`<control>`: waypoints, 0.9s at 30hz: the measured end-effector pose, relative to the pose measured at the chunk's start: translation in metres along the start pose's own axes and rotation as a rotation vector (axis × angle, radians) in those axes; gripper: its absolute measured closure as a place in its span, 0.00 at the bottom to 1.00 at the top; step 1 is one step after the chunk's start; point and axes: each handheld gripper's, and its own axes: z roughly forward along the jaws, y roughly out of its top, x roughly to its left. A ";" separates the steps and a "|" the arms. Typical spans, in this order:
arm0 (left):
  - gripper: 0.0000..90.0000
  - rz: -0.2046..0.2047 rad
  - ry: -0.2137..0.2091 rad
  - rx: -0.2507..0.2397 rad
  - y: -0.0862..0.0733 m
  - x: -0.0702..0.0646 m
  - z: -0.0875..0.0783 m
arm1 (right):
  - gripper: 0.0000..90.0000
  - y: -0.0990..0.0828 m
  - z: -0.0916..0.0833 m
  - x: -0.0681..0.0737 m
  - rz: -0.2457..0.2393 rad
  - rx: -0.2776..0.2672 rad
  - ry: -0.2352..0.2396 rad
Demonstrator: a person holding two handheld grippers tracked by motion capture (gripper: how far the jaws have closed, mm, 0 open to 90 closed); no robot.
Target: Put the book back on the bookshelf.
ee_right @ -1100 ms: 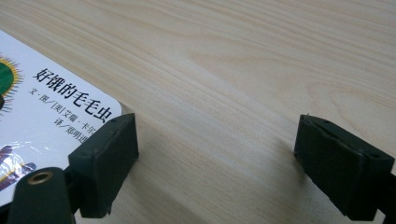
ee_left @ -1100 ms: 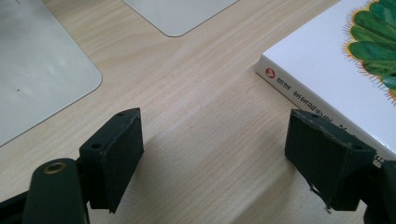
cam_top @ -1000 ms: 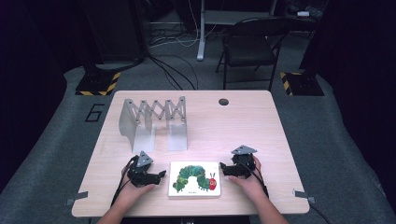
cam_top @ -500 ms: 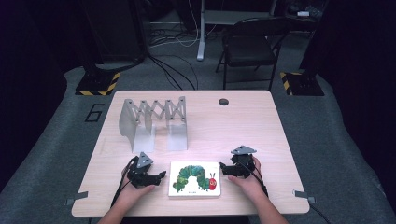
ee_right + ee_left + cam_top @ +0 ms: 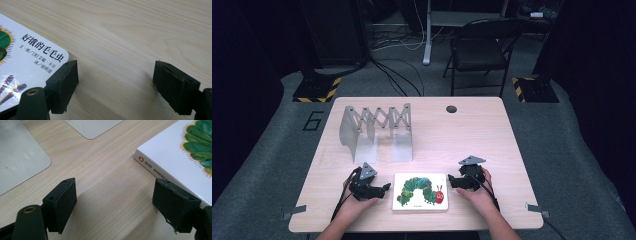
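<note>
While both of your hands rest on the bench, your left gripper point(image 5: 382, 188) stands released, its jaws apart with only bare wood between them, and your right gripper point(image 5: 453, 181) is likewise spread and grasping nothing. Between the two lies the picture book point(image 5: 421, 191), flat on the bench with its caterpillar cover up: its spine edge sits just beside the left gripper's far jaw, and its rounded corner just beside the near jaw of the right one. Beyond the left gripper, well apart, stands the metal folding rack point(image 5: 376, 131), upright with its plates on the bench point(image 5: 472, 135). You look to be at the approach, with no grasp yet made. The next move, I judge, calls for one jaw to slide under the book's edge so that the gripper can clench on it.
</note>
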 end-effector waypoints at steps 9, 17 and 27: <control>0.26 0.005 0.002 0.068 0.005 0.000 -0.005 | 0.39 0.007 -0.005 0.000 -0.018 0.067 0.008; 0.34 0.000 -0.006 0.086 0.003 -0.005 -0.016 | 0.49 0.012 -0.009 0.001 0.007 0.104 0.077; 0.39 -0.003 -0.043 0.097 0.006 -0.015 -0.025 | 0.55 0.021 -0.018 0.007 0.013 0.105 0.079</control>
